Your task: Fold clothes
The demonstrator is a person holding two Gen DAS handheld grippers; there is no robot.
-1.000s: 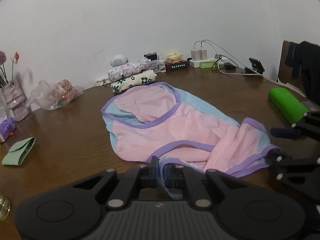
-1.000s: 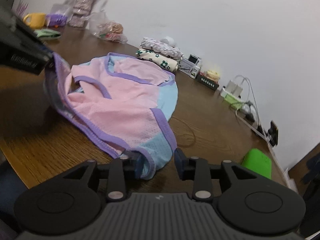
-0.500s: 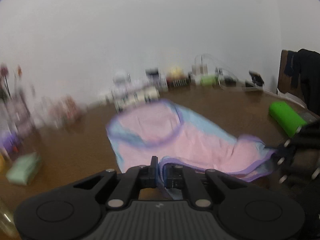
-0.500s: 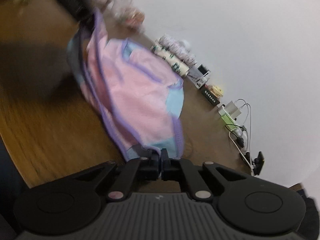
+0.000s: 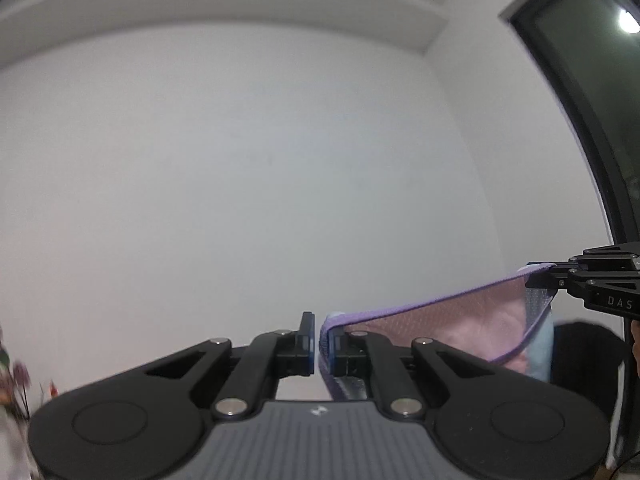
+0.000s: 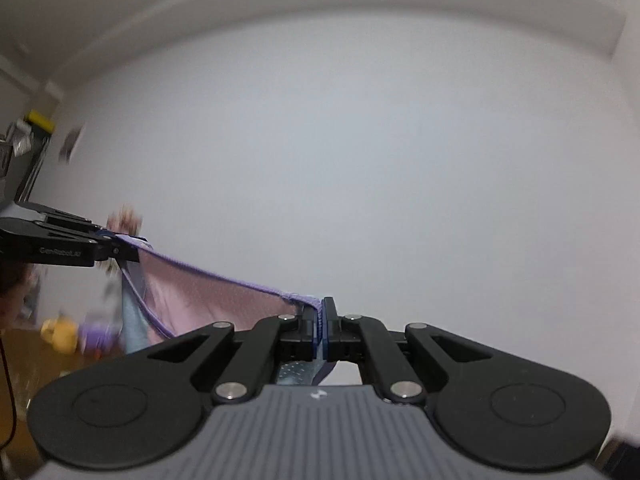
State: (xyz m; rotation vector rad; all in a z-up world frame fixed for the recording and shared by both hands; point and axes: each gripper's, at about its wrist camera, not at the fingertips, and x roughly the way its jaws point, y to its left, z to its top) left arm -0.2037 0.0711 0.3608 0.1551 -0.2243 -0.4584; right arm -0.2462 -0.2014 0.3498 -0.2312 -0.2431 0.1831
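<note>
- A plain white wall (image 5: 248,168) fills the view ahead of both pairs of fingers.
- The pink mesh garment with purple trim (image 5: 452,326) hangs in the air, its top hem stretched between the two grippers, the rest drooping below them.
- The left gripper (image 5: 317,344) has its fingers clamped on one hem corner.
- The right gripper (image 6: 322,330) has its fingers pressed together on the opposite corner.
- A blurred yellow object (image 6: 60,332) sits low, left of the right fingers.
</note>
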